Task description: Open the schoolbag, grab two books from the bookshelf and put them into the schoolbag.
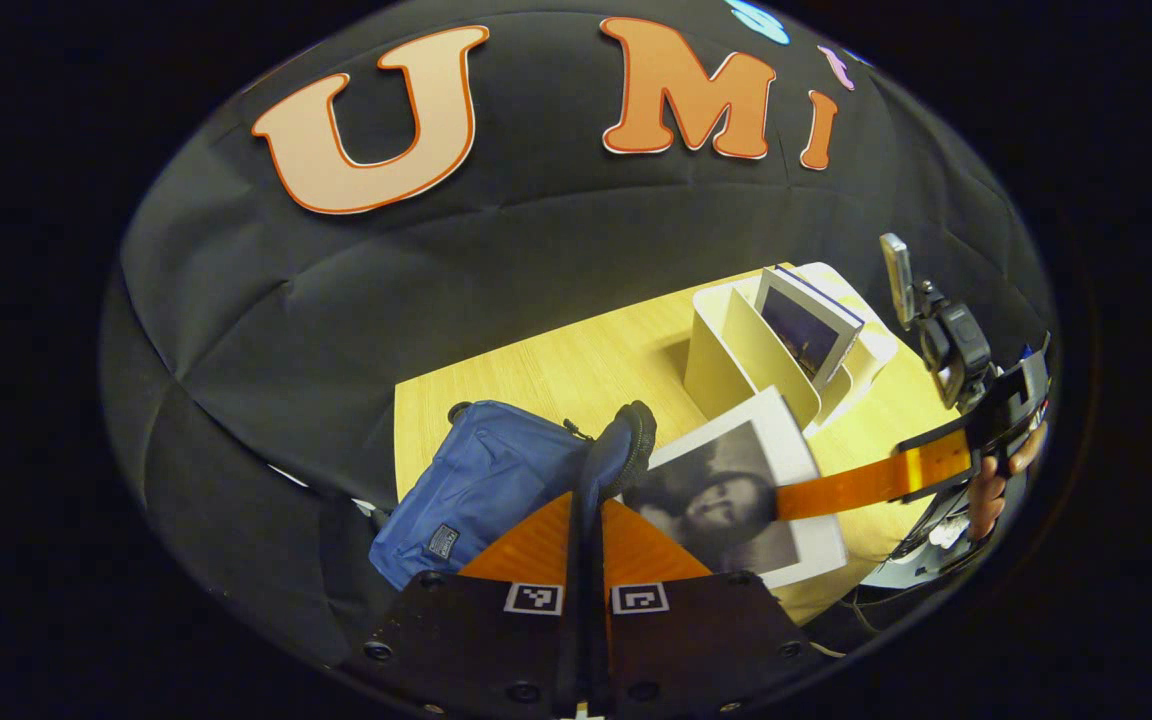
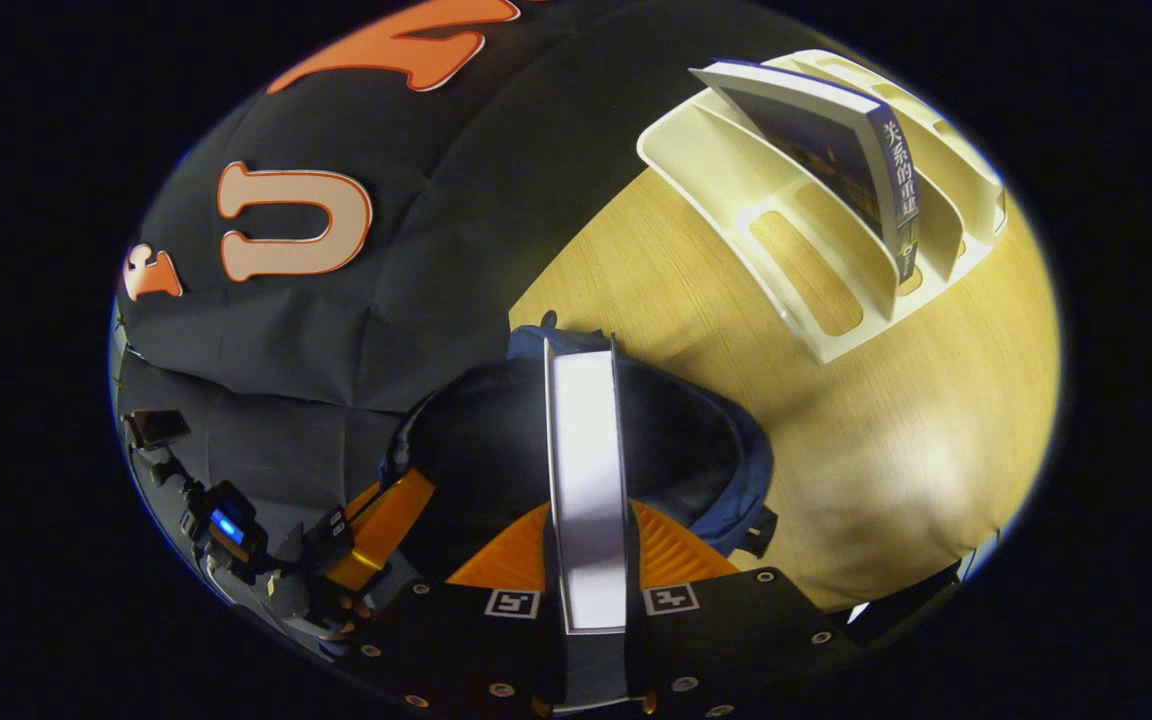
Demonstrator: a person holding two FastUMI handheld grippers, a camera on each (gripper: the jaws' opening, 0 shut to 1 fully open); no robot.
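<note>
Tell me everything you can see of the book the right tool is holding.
The book has a white cover with a dark greyscale picture. It is thin and looks like a paperback. The right tool clamps it edge-on by its lower part. It hangs over the open mouth of the blue schoolbag, above the wooden table.

a black cloth wall (image 1: 356,300) hangs behind the booth, creased and softly folded, reaching down past the desk's far edge. the desk (image 2: 896,440) has a pale wood-grain top, lit warmly from above, with a bright sheen near its right side.
</note>
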